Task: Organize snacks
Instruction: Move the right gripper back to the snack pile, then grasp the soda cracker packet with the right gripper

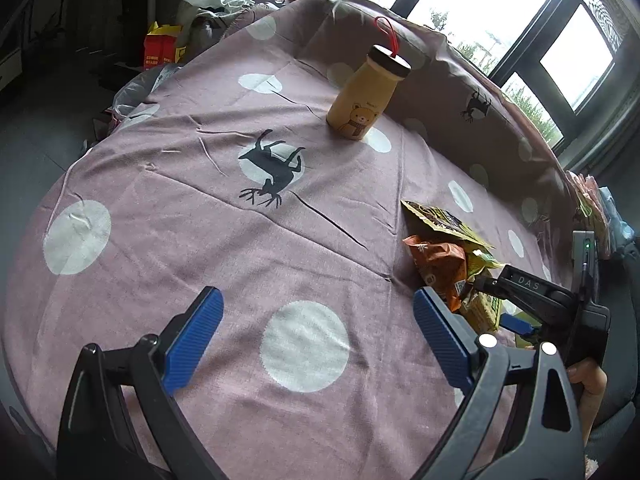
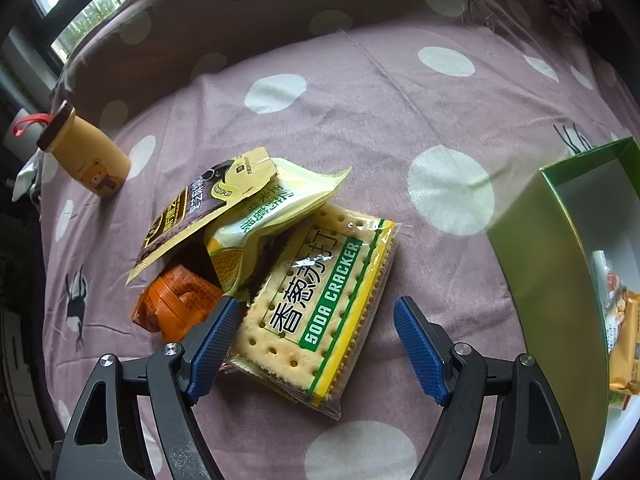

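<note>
Cracker pack vs right fingers: the soda cracker pack [image 2: 316, 304] lies in the lower middle of the right wrist view, between the blue pads of the right gripper [image 2: 310, 344]; the left-hand pad sits just beside or touching its lower left edge, the right-hand pad stands clear of it
Right gripper state: jaws wide, nothing clamped
Cracker pack look: clear wrapper, pale square crackers with dotted holes, green band reading SODA CRACKER, yellow stripe along one side
Rest of pile: a pale yellow-green packet [image 2: 272, 216] overlaps the pack's upper left corner; a dark brown and cream pouch [image 2: 196, 208] lies over that; an orange packet [image 2: 176, 304] sits at lower left, partly under them
Green box [image 2: 548, 264]: right edge of the frame, open, snack packets inside
Bottle [image 2: 86, 156]: upper left, tan with a bear print, dark cap, red loop
Left gripper [image 1: 316, 340]: jaws wide over bare dotted bedsheet [image 1: 200, 216], holding nothing; pile at its right
</note>
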